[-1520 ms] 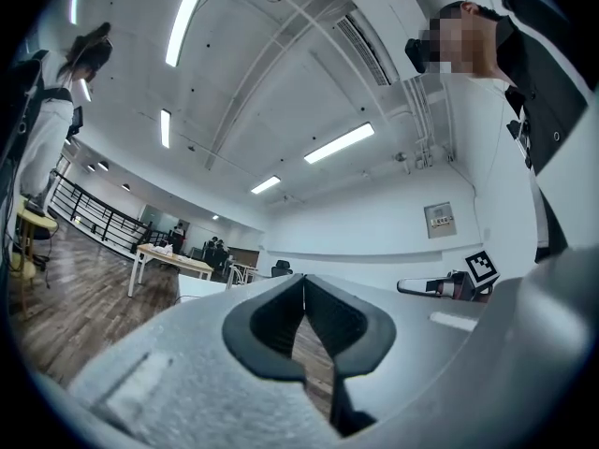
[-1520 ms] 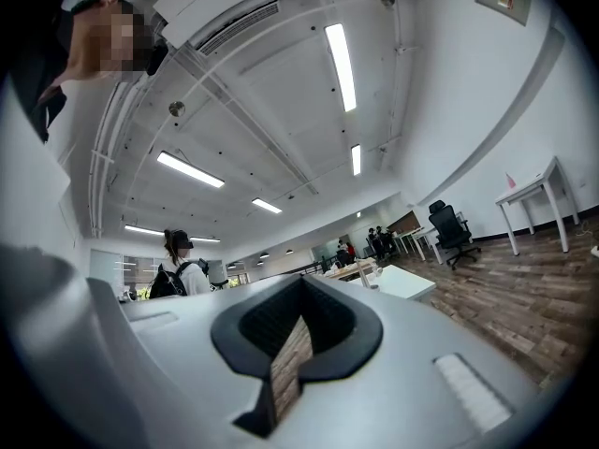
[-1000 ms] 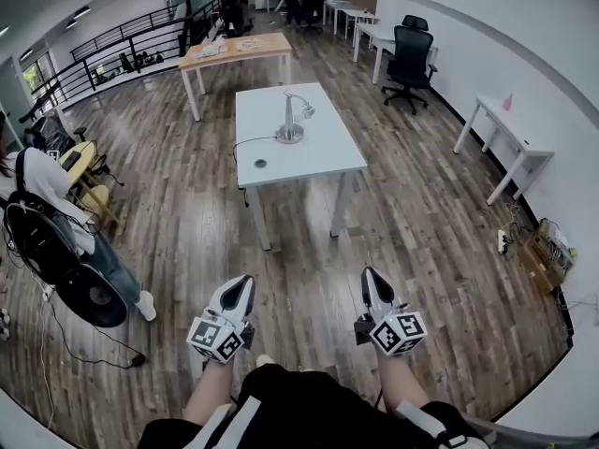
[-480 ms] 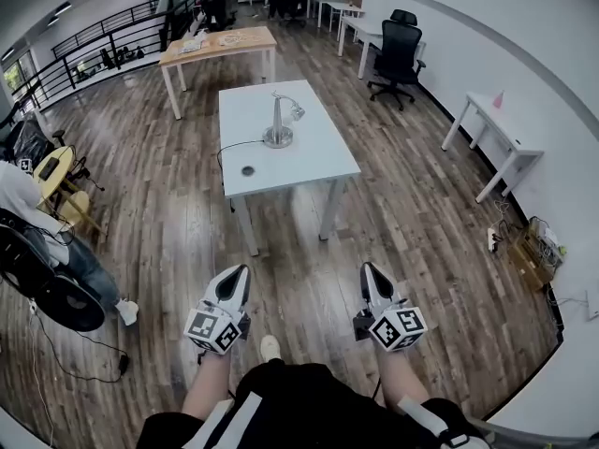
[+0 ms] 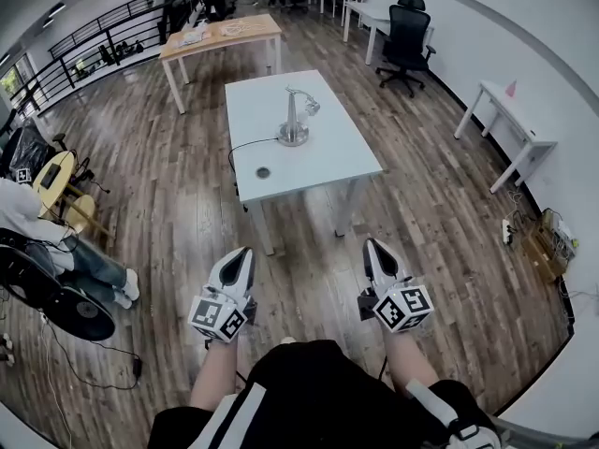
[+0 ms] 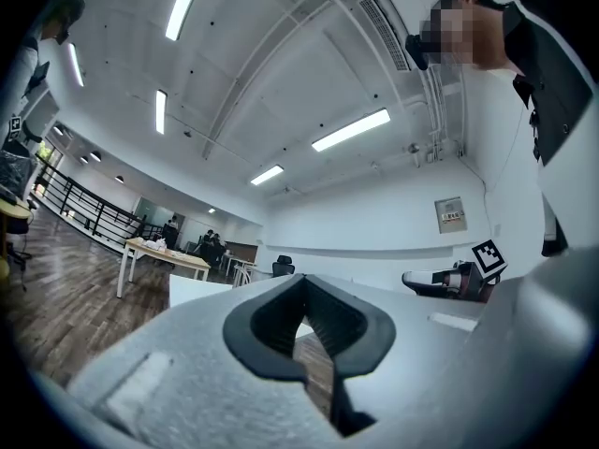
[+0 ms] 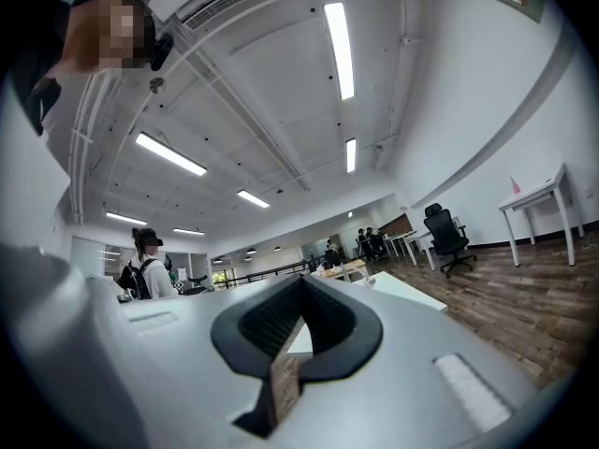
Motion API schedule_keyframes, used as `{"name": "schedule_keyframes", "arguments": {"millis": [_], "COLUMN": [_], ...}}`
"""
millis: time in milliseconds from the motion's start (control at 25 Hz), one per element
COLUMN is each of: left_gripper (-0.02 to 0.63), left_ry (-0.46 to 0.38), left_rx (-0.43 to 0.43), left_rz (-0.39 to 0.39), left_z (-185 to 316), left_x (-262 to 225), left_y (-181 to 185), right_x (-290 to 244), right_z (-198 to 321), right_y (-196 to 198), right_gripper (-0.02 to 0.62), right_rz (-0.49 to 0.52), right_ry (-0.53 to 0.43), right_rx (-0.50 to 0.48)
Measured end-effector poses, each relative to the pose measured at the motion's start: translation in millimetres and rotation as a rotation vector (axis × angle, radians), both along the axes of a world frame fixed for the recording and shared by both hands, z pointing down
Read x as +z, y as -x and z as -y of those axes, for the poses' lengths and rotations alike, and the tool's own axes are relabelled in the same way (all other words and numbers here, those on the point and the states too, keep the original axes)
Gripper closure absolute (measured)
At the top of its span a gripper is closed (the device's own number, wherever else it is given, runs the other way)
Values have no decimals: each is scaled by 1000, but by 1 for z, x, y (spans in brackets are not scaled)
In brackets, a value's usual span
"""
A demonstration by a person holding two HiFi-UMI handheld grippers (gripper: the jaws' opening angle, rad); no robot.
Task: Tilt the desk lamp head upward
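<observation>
Left gripper [image 5: 245,253], right gripper [image 5: 372,247]: fingers pressed together, empty. Desk lamp [image 5: 296,120] at 12 o'clock on worktop [image 5: 323,162], well apart. Risk: closed fingers shove it, lamp slides instead of tilting.

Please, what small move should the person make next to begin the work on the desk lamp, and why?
Probably step forward toward the white table. The desk lamp stands on it, far ahead of the left tongs and the right tongs, with open wooden floor between. Both tongs are shut and hold nothing, so no grasp seems possible from here.
</observation>
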State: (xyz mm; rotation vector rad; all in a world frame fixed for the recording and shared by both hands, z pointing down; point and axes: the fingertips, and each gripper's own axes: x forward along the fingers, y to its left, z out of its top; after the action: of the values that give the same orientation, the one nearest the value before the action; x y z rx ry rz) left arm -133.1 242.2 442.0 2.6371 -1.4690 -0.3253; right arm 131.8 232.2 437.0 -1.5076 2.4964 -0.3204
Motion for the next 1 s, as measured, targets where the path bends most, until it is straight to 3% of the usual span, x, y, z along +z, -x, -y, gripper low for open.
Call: {"name": "schedule_keyframes", "arguments": {"millis": [440, 760, 1000], "left_gripper": [606, 606, 606], "left_ry": [-19, 36, 40], "left_rx": [13, 51, 39], "left_rz": [-10, 3, 25], "left_z": [35, 54, 87], "left_x": [1, 23, 27], "left_y": [35, 37, 33], "right_x": [0, 15, 20], "right_z": [42, 56, 96], "right_y": [51, 56, 49], "right_gripper": [595, 595, 595], "right_rz": [-37, -55, -69], "right_ry": [-26, 3, -1], "right_rx": [-28, -21, -43]}}
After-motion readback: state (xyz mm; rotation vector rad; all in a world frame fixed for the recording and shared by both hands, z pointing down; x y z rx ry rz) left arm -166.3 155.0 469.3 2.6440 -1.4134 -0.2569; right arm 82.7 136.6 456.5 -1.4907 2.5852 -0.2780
